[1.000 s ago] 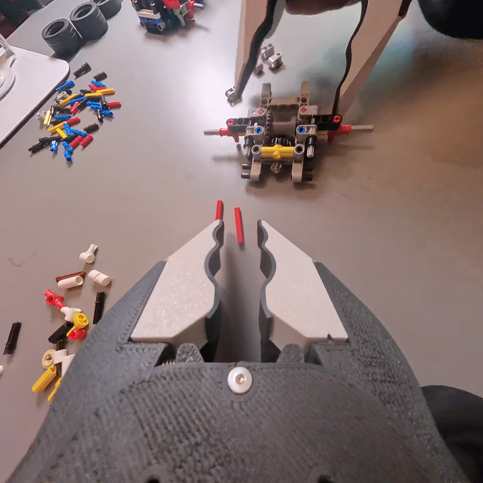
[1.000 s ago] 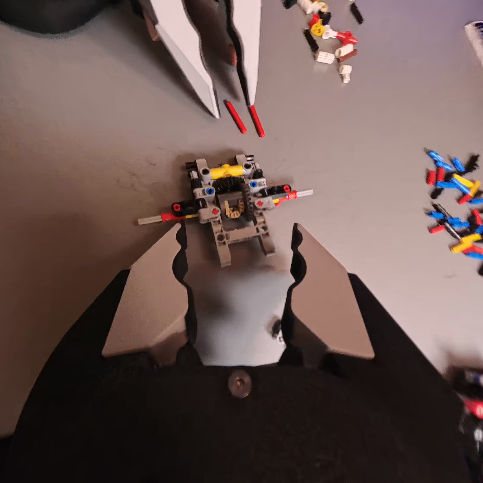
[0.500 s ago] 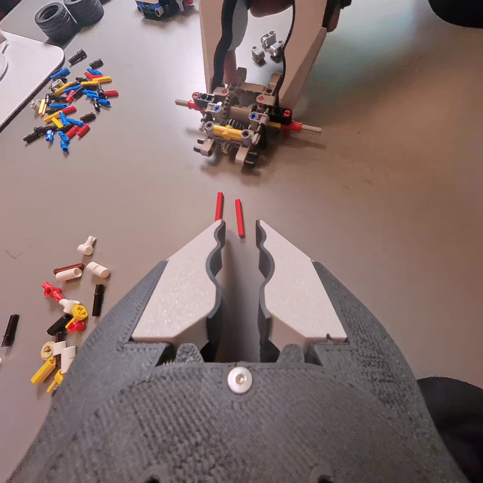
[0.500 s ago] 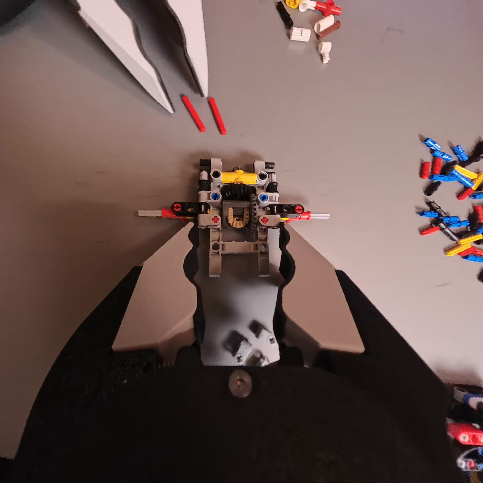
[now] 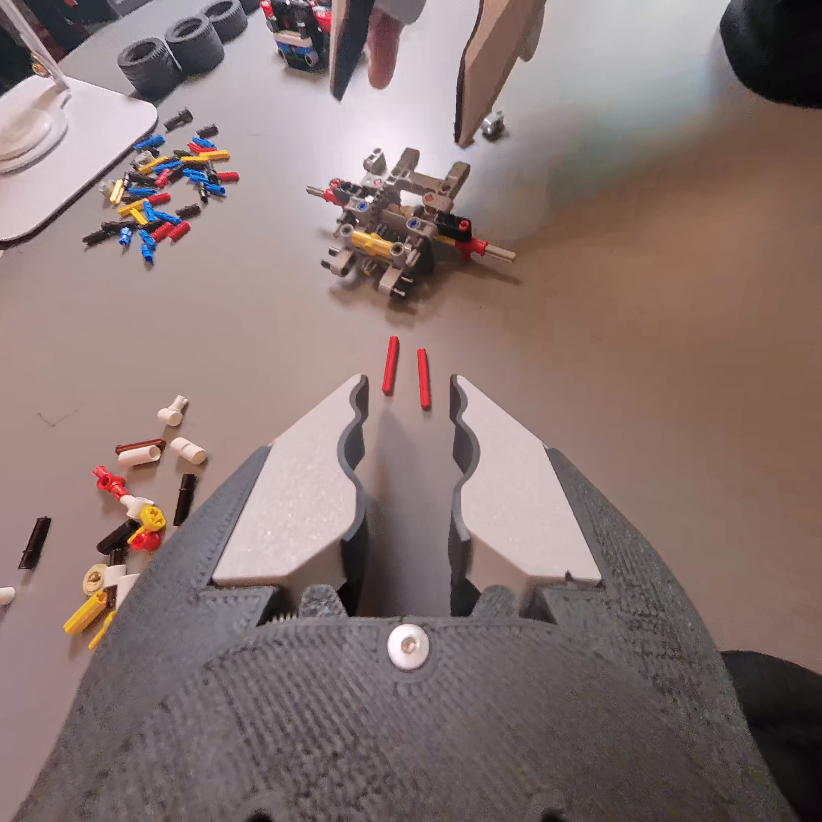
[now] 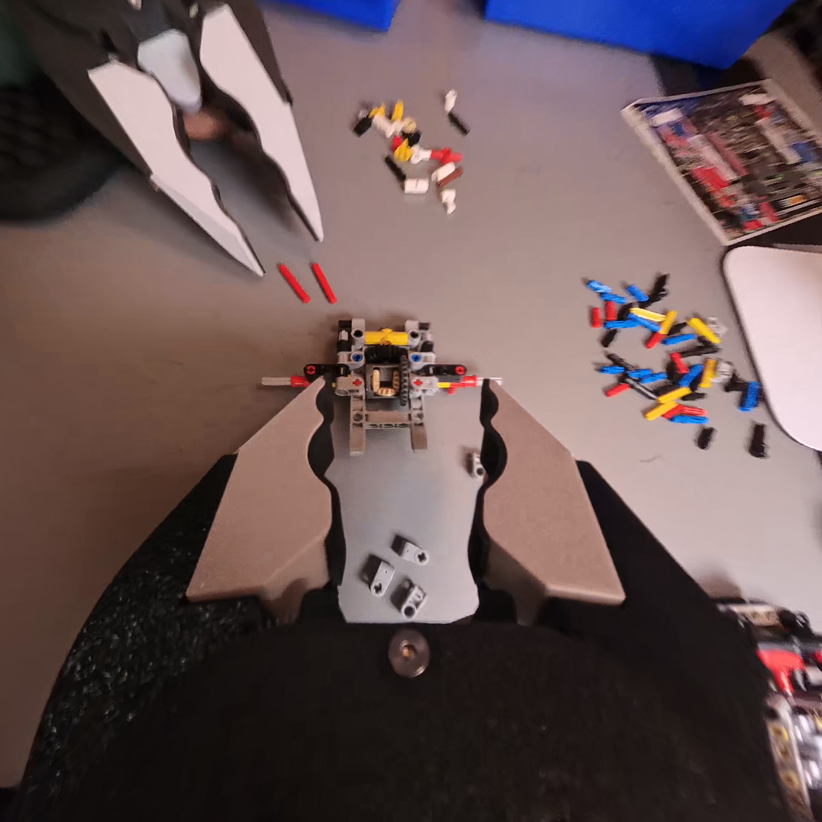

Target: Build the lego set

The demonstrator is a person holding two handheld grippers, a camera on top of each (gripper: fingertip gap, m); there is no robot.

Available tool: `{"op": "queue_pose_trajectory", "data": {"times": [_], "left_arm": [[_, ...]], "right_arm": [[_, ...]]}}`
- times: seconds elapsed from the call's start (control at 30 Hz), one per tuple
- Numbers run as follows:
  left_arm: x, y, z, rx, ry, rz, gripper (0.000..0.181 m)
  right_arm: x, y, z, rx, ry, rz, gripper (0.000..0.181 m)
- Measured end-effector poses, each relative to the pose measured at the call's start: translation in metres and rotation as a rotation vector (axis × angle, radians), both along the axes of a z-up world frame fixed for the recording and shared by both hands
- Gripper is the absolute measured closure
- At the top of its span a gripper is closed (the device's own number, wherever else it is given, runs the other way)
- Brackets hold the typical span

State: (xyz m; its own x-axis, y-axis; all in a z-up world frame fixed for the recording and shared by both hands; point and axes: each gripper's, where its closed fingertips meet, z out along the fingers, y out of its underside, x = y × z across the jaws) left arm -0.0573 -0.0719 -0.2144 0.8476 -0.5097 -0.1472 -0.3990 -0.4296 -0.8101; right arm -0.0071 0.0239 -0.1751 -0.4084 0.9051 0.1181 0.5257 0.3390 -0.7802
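Note:
A partly built grey Lego assembly (image 5: 400, 222) with a yellow beam, gears and side axles lies on the grey table; it also shows in the right wrist view (image 6: 382, 373). Two red axles (image 5: 407, 371) lie side by side just ahead of my left gripper (image 5: 409, 382), which is open and empty. The axles (image 6: 309, 282) and the left gripper (image 6: 289, 253) also show in the right wrist view. My right gripper (image 6: 402, 387) is open and empty, held above the assembly's rear end and apart from it. It hangs above the table in the left wrist view (image 5: 413, 89).
A pile of blue, red, yellow and black pins (image 5: 160, 195) (image 6: 667, 356) lies beside a white tray (image 5: 66, 147). White, red and yellow parts (image 5: 133, 511) lie left of my left gripper. Small grey connectors (image 6: 396, 574), black tyres (image 5: 178, 49), a booklet (image 6: 734, 155) and another model (image 5: 298, 35) are around. One gripper's finger ends stand about 12 centimetres off the other's. Measured from the fingertips, the model (image 5: 298, 35) is 20 centimetres or so from the right gripper and 30 centimetres from the left. It is also in sight in the right wrist view (image 6: 744, 616).
My right gripper had closed around the assembly, then opened and lifted off it. The assembly now sits turned on the table. My left gripper opened a little wider and drew back from the axles.

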Motion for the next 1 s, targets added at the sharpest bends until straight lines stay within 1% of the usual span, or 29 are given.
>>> {"op": "queue_pose_trajectory", "data": {"times": [0.1, 0.23, 0.33, 0.4, 0.53, 0.6, 0.77, 0.87, 1.0], "left_arm": [[-0.004, 0.003, 0.009, 0.04, -0.039, 0.026, 0.144], [-0.013, 0.008, 0.024, 0.116, -0.074, 0.073, 0.143], [-0.024, 0.013, 0.04, 0.208, -0.099, 0.129, 0.142], [-0.034, 0.015, 0.053, 0.28, -0.131, 0.181, 0.141], [-0.056, 0.016, 0.074, 0.379, -0.224, 0.281, 0.136], [-0.066, 0.016, 0.082, 0.423, -0.259, 0.322, 0.133], [-0.083, 0.011, 0.1, 0.514, -0.311, 0.376, 0.128], [-0.103, 0.001, 0.117, 0.622, -0.293, 0.458, 0.134], [-0.128, -0.012, 0.13, 0.695, -0.359, 0.551, 0.143]], "right_arm": [[0.008, 0.016, 0.029, -0.039, 0.152, -0.117, 0.116], [0.024, 0.048, 0.06, -0.094, 0.378, -0.36, 0.121], [0.041, 0.063, 0.068, -0.162, 0.515, -0.522, 0.125], [0.05, 0.066, 0.064, -0.188, 0.55, -0.581, 0.125], [0.061, 0.065, 0.056, -0.177, 0.564, -0.634, 0.126], [0.062, 0.065, 0.056, -0.175, 0.579, -0.645, 0.127], [0.064, 0.073, 0.059, -0.143, 0.607, -0.664, 0.135], [0.066, 0.073, 0.061, -0.109, 0.626, -0.663, 0.144], [0.064, 0.071, 0.061, -0.073, 0.631, -0.652, 0.15]]}}
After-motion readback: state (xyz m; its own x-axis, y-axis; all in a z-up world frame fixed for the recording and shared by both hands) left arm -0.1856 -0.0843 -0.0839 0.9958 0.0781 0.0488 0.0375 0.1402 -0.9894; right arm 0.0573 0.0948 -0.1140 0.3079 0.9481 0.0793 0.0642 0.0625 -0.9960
